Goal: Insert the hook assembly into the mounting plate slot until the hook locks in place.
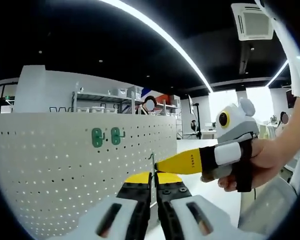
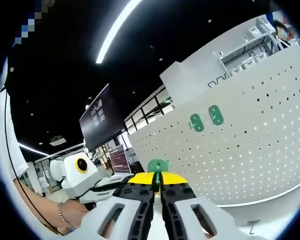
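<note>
- We see two green hooks already mounted high on the white pegboard.
- Our left tool, jaws together, pinches a thin metal hook beside the pegboard.
- Our right tool is clamped on a green hook piece, short of the pegboard.

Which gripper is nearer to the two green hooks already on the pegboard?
Hard to tell; perhaps the left gripper, below the green hooks on the pegboard. The right gripper holds another green hook, facing them.

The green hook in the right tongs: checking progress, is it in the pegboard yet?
Out. The green hook sits clamped in the right tongs, apart from the pegboard.
</note>
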Tool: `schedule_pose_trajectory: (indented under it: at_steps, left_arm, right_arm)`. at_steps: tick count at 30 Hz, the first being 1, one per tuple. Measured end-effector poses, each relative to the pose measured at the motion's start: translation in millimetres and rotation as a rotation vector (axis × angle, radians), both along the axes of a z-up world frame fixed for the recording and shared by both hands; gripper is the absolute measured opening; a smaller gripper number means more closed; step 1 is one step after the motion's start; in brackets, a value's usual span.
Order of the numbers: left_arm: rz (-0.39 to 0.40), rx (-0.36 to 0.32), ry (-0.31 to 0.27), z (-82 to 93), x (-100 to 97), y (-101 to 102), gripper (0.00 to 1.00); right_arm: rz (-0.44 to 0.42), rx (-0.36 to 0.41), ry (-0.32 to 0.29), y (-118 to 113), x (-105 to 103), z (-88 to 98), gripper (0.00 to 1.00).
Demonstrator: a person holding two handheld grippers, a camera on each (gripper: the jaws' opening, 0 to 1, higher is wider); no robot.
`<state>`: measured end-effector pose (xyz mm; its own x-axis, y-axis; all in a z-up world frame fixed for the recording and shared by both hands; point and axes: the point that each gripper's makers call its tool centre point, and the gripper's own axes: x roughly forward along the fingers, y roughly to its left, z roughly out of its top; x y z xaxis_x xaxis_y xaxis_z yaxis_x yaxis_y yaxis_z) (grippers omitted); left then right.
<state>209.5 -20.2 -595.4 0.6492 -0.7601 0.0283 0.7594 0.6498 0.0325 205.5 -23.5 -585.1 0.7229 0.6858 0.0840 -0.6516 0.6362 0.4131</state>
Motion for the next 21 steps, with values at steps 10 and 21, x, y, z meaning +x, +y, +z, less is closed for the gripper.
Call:
schedule_pose_trajectory:
  at_steps: [10, 21]
  left_arm:
    - [0.000, -0.005, -0.002, 0.7, -0.3, -1.0, 0.02]
    - [-0.005, 0.008, 0.016, -6.7, -1.7, -1.9, 0.09]
  right_arm:
    - [-0.003, 0.009, 0.013, -1.7, 0.5, 1.2, 0.00]
    - [0.001, 0.023, 0.041, -2.5, -0.5, -4.9, 0.00]
